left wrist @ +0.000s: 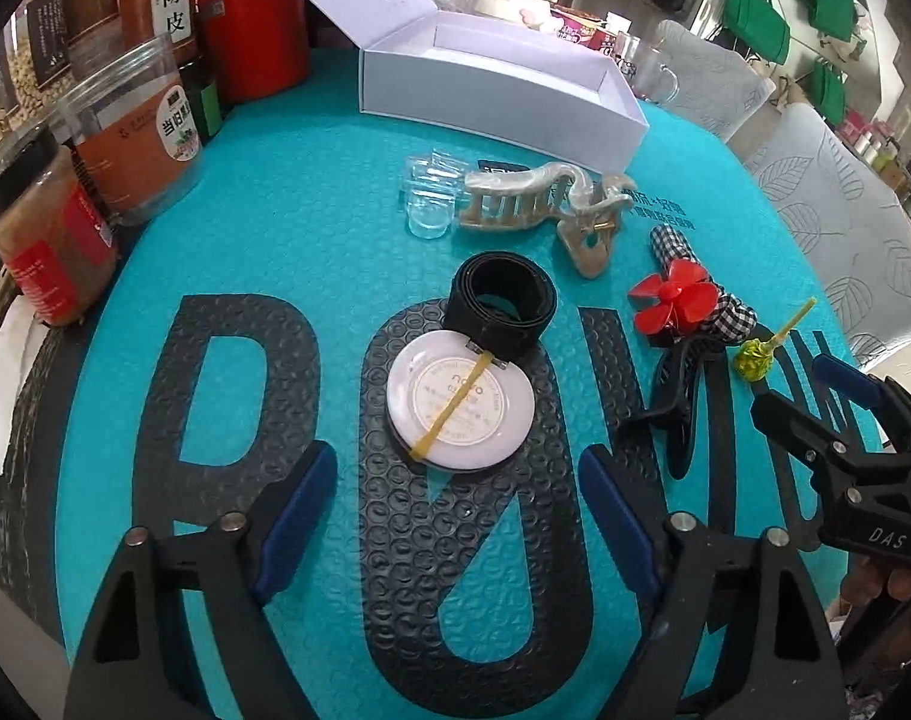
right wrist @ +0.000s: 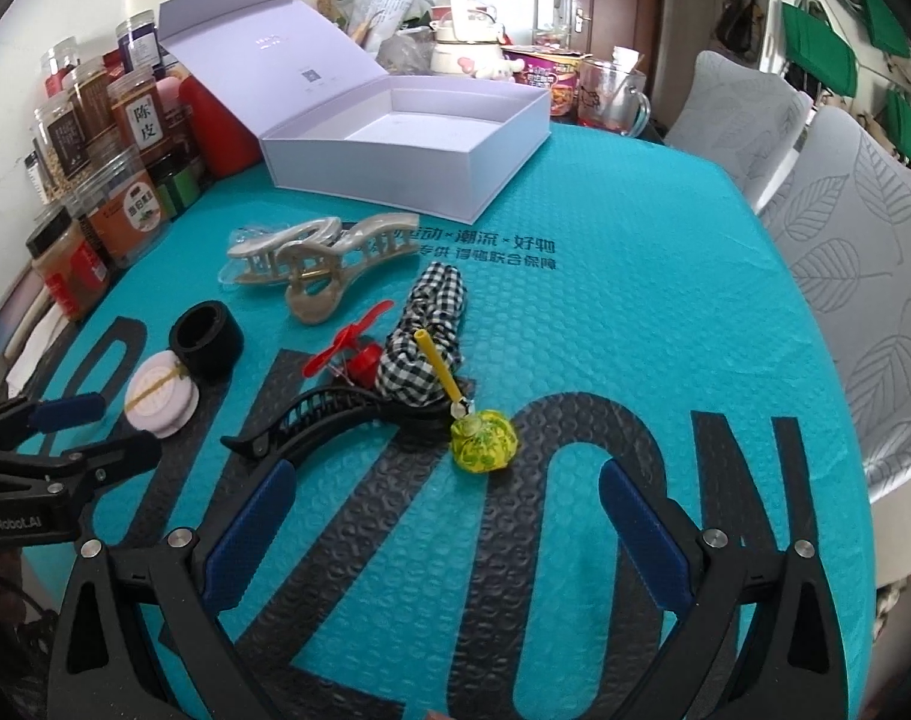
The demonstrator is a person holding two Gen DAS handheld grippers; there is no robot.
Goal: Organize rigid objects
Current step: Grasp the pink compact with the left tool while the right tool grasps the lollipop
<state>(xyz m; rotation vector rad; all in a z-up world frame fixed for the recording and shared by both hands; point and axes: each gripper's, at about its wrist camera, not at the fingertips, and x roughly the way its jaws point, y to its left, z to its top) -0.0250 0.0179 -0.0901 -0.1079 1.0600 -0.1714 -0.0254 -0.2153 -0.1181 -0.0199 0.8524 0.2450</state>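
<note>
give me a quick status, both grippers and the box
Left gripper open, empty, above round compact. Right gripper open, empty, near yellow lollipop. White box open, empty. Nothing blocking.

1. brown door [right wrist: 614,6] at the back, looks shut.
2. two grey leaf-print chairs [right wrist: 863,276] beside the bench [right wrist: 635,312].
3. green bags [right wrist: 815,48] hanging on the right wall.
4. soft daylight all over.

jar [left wrist: 168,6] label reads 陈皮; right gripper [left wrist: 839,396] reads das.
</note>
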